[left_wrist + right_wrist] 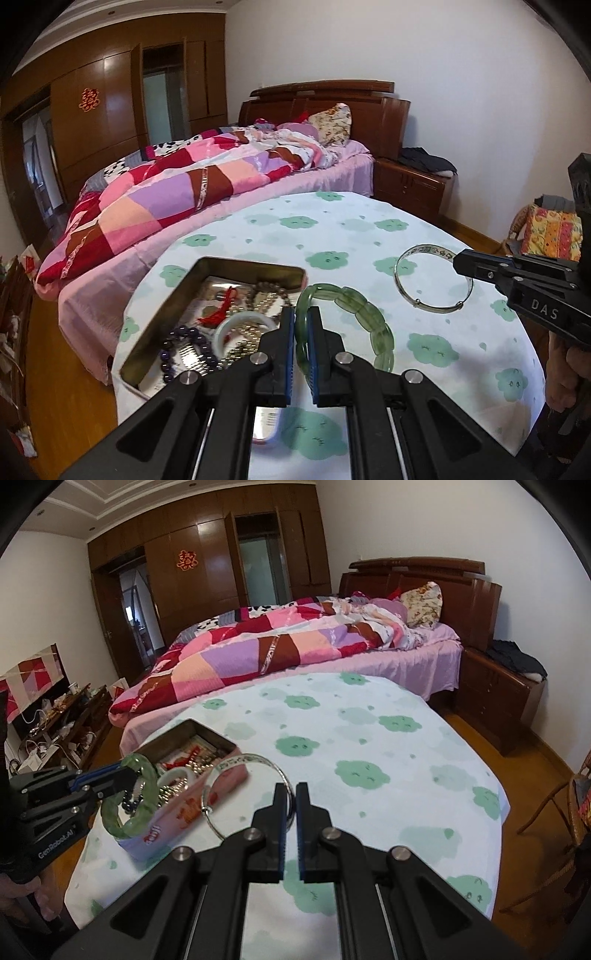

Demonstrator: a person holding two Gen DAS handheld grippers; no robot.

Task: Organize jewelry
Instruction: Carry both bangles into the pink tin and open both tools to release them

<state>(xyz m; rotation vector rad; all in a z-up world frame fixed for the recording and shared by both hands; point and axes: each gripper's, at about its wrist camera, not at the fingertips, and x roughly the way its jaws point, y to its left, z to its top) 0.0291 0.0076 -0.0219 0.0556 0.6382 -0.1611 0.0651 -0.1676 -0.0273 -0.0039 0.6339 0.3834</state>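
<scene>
Right now your left gripper (302, 314) is clamped on the green jade bangle (349, 325), jaws nearly closed with the band between the blue pads. It holds the bangle just at the near right corner of the open tin box (177, 306); the right wrist view shows the bangle raised beside the box wall. Inside the box: purple bead bracelet (184, 349), white bangle (242, 326), red tassel (221, 306), some chain.

Your right gripper (291, 801) is pinched on the silver bangle (243, 794), jaws nearly shut on its rim. Can't tell whether the bangle sits on the counter (369, 738) or is lifted. Counter has a cloud-print cloth.
</scene>
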